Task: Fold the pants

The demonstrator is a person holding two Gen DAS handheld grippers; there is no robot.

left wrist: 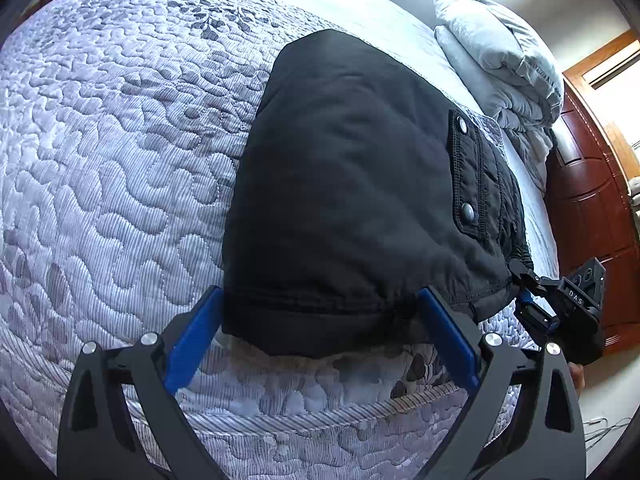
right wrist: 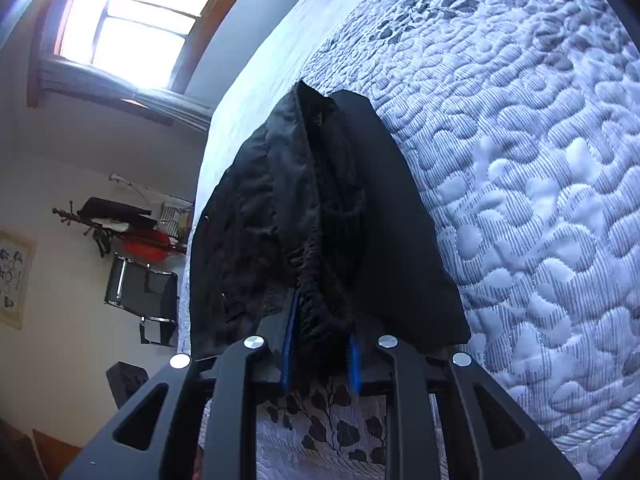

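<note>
Pants [left wrist: 352, 200], black and already folded into a thick stack, lie on the quilted bedspread [left wrist: 120, 168] near the edge of the bed closest to you. In your left wrist view a pocket flap with two metal snaps [left wrist: 467, 212] faces up on the right part of the stack, and the hemmed edge runs along the side nearest you.

Your left claw [left wrist: 320, 312] is spread wide. Its blue-lined fingers [left wrist: 192, 340] sit one on each side of the near edge of the stack, with the cloth between them, and neither one presses it.

Your right claw [right wrist: 322, 344] is clamped on the pants. In its own view the two blue pads stand close together with a bunched, crinkled fold of black cloth pinched between them. In the left wrist view that same claw [left wrist: 524, 280] meets the stack at its near right corner, by the end of the pocket side.

A folded pale duvet [left wrist: 500, 56] rests farther back on the bed, well apart from the pants, beside a reddish wooden headboard [left wrist: 592, 200]. The right wrist view also takes in a bright window [right wrist: 136, 16], a black chair [right wrist: 140, 284] and a coat stand [right wrist: 108, 224] against the wall.
</note>
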